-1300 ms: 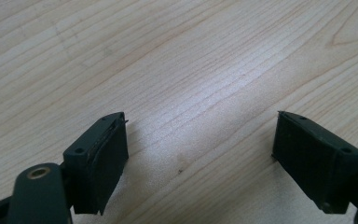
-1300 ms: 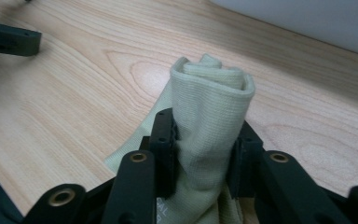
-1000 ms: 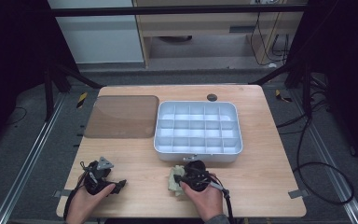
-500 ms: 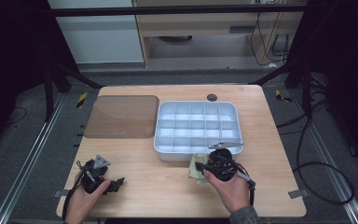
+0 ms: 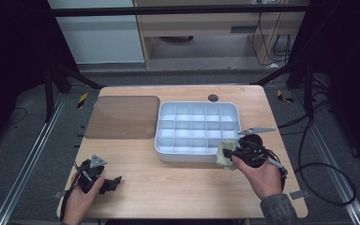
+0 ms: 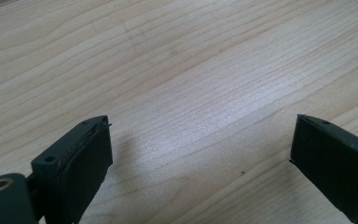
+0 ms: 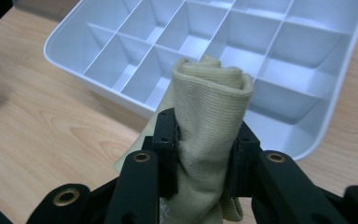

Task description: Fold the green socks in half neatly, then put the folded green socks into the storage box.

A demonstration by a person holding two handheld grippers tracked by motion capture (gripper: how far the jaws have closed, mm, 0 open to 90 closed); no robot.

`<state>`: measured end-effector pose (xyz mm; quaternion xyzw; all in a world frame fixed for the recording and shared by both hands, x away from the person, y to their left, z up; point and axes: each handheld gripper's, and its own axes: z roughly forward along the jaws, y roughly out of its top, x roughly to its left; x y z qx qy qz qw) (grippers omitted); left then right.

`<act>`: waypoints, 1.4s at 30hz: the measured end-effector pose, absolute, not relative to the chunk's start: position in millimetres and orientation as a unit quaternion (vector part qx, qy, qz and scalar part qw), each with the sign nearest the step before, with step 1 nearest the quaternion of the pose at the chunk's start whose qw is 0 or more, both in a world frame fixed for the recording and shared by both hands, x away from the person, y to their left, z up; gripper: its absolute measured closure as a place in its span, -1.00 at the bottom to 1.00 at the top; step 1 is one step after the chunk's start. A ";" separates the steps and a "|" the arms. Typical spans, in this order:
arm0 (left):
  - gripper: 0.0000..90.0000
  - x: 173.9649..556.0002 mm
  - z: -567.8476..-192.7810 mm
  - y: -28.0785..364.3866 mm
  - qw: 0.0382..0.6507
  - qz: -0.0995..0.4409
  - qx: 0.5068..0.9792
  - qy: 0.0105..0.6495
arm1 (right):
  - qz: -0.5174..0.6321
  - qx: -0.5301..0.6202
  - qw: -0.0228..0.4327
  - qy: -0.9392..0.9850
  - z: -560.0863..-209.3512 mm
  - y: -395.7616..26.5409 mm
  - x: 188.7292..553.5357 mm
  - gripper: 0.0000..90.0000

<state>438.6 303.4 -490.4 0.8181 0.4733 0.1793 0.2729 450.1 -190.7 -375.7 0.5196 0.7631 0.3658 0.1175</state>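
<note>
A: Cloth (image 7: 209, 116) — where's it at rn?

B: Pinched in the right tool (image 7: 204, 140), jaws clamped on both sides of the bundle. It's a yellowish folded/rolled piece, sticking up past the jaw tips, w/ a loose bit hanging below on one side. Held off the bench (image 5: 178, 187), not lying on it.

A: And beyond the tool?

B: Straight ahead of the tips, the white divided tray (image 7: 65, 32). Cloth's top sits about over the tray's near wall, by the near corner cell, as far as I can tell. Not in any cell yet. From the high view the tool is at the tray's near right corner.

A: So which step?

B: Looks like carry-to-tray, approx the last bit before placing. Next move prob needs a short push forward so the bundle clears the wall, drop into one cell, then spread the jaws. Cloth is soft and wider than it looks, so it may catch on a divider.

A: Left side?

B: Left tool (image 6: 200, 154) has jaws wide apart, nothing between them, just bare wood underneath. Far off from the tray, idle imo.

A: Anything further back?

B: Brownish lid-like sheet (image 5: 123, 117) flat on the bench, beside the tray's far-left side. Untouched.
</note>
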 end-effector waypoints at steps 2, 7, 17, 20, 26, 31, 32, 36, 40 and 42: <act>-0.90 438.8 -490.6 303.8 0.274 0.179 0.818 0.473 | 0.371 0.524 0.120 0.757 -370.8 -198.5 452.3 0.56; -0.91 440.3 -492.0 303.2 0.273 0.180 0.821 0.469 | 0.377 0.528 0.134 0.749 -356.9 -214.9 459.4 0.56; -0.91 442.3 -495.7 305.2 0.266 0.184 0.819 0.474 | 0.371 0.537 0.157 0.741 -339.6 -231.7 478.7 0.56; -0.94 443.5 -497.0 306.3 0.270 0.178 0.817 0.478 | 0.369 0.535 0.162 0.742 -336.6 -233.3 483.1 0.56; -1.00 444.4 -498.9 306.4 0.274 0.175 0.815 0.479 | 0.359 0.535 0.167 0.746 -334.7 -235.0 492.4 0.56; -1.00 443.4 -500.7 307.8 0.284 0.179 0.812 0.477 | 0.353 0.533 0.171 0.750 -334.4 -233.3 498.6 0.56; -1.00 443.4 -501.2 308.1 0.287 0.181 0.811 0.477 | 0.352 0.533 0.170 0.751 -334.5 -232.6 499.5 0.56; -1.00 443.1 -502.8 308.8 0.295 0.186 0.808 0.476 | 0.344 0.529 0.174 0.756 -336.0 -229.8 503.6 0.56; -1.00 442.5 -504.4 308.4 0.304 0.192 0.801 0.479 | 0.341 0.529 0.175 0.757 -338.2 -228.5 507.2 0.56; -1.00 442.6 -504.3 308.6 0.303 0.192 0.802 0.478 | 0.336 0.530 0.178 0.758 -339.4 -228.0 509.4 0.56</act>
